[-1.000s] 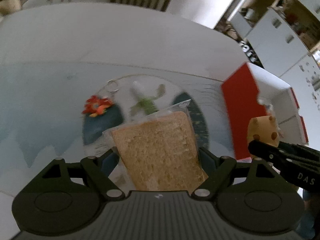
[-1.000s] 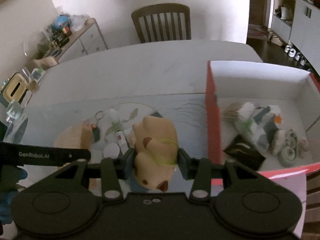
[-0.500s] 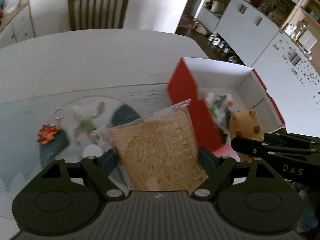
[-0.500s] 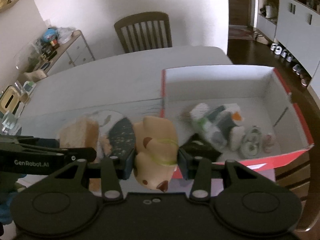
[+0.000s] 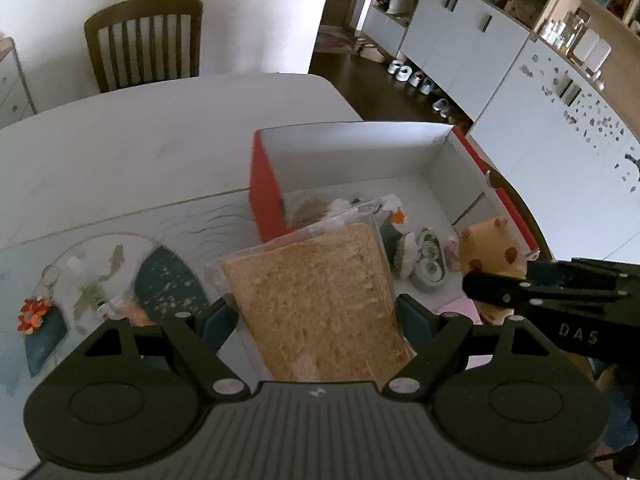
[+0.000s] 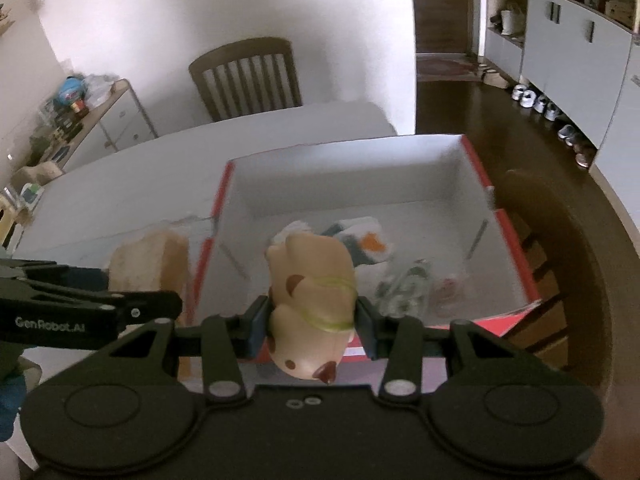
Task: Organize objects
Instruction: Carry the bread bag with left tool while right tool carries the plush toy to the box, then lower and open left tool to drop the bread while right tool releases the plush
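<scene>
Progress judged as past halfway: carrying two more items toward the red box (image 6: 516, 236), with several pieces already lying inside it and a few left out on the counter (image 5: 120, 152).

Nearest, left view: left gripper (image 5: 318, 320) clamping the wrapped bread slice (image 5: 320, 304) across its width, jaws standing wide apart but pressing on both edges of the clear wrapper. Slice hanging over the near left corner of the box, not yet released. Right view: right gripper (image 6: 312, 320) gripping the tan spotted animal toy (image 6: 310, 304), jaws partly closed on its sides, a yellow-green band showing around its body. Toy hovering over the near part of the box interior, not touching the floor of the box.

Farther, inside the box: lying loose, a white, teal and orange soft item (image 6: 362, 236), round green-and-white pieces (image 5: 430, 258) and a small pale pink piece (image 6: 448, 286); exact identity of these not readable through blur.

Out on the patterned mat (image 5: 172, 280), left of the box: remaining to be collected, an orange flower keyring (image 5: 34, 314), a small green-and-white item (image 5: 94, 294) and a small item (image 5: 120, 306) partly hidden behind the left gripper.

Beyond: bare far half of the counter, then a wooden chair (image 5: 146, 44).

Left to do, by judgement: releasing both held items into the box, then fetching the mat items.
</scene>
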Demonstrator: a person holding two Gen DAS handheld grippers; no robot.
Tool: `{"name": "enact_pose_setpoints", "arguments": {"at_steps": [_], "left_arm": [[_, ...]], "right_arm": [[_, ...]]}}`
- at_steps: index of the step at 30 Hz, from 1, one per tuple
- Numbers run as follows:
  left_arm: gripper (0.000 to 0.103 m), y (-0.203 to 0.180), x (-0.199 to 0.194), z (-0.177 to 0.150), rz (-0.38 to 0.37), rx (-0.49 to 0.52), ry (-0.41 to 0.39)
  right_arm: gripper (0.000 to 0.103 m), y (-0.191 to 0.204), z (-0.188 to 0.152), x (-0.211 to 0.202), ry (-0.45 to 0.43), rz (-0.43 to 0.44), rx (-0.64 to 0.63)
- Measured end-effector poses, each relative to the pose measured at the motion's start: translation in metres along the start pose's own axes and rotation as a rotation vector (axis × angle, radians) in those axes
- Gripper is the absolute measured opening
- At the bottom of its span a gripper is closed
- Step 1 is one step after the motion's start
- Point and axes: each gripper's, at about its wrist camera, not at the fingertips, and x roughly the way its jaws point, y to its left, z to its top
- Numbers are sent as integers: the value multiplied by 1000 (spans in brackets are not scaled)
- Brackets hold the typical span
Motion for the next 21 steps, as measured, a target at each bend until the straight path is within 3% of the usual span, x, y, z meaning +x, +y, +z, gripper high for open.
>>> {"name": "enact_pose_setpoints", "arguments": {"at_steps": [11,21], "left_arm": [[85,-41,17,36,25,63,-42],[85,-53,61,76,76,123,-24]], "right_arm": [[44,-51,10,4,-30,-52,27],[44,-67,20,37,-7,-80,-9]]}}
